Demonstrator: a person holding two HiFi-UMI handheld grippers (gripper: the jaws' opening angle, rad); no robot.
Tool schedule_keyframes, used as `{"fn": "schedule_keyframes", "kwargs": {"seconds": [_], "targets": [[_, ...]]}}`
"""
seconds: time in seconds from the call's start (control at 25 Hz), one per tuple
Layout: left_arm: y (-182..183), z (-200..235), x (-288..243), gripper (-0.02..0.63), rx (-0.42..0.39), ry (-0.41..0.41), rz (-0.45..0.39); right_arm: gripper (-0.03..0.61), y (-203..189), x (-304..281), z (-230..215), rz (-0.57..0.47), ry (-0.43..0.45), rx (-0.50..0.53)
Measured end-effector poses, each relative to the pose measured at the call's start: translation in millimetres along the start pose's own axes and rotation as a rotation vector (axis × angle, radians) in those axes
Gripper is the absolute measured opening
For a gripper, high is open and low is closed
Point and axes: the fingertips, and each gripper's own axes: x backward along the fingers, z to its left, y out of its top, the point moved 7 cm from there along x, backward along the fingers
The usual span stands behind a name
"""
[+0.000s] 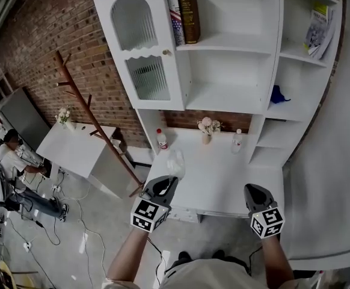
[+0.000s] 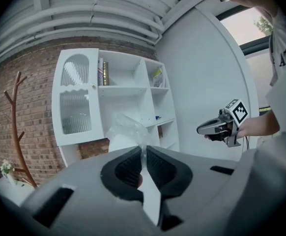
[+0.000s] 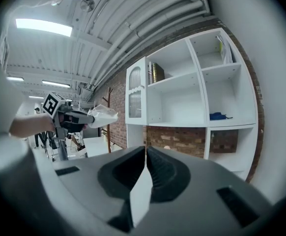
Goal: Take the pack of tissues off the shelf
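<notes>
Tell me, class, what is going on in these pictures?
A person stands before a tall white shelf unit, holding a two-jaw gripper in each hand. The left gripper is shut on a crinkly clear-plastic pack of white tissues, pinching its wrapper and holding it in the air, clear of the shelves and above the white desk top. The right gripper is shut with nothing between its jaws, held out beside it.
</notes>
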Motion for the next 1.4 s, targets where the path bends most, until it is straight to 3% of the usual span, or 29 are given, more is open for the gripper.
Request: {"fn": "schedule_keyframes", "kwargs": {"seconds": [0.48, 0.96, 1.4], "targets": [[-30, 18, 34, 0.034, 0.03, -0.037, -0.027, 0.031, 19, 8, 27, -0.024, -0.089, 0.041], [-24, 18, 34, 0.034, 0.074, -0.069, -0.076, 0.031, 28, 11, 30, -0.054, -0.112, 0.049], [-17, 15, 23, 0.034, 0.059, -0.063, -0.067, 0.031, 36, 12, 17, -0.072, -0.11, 0.049]]}}
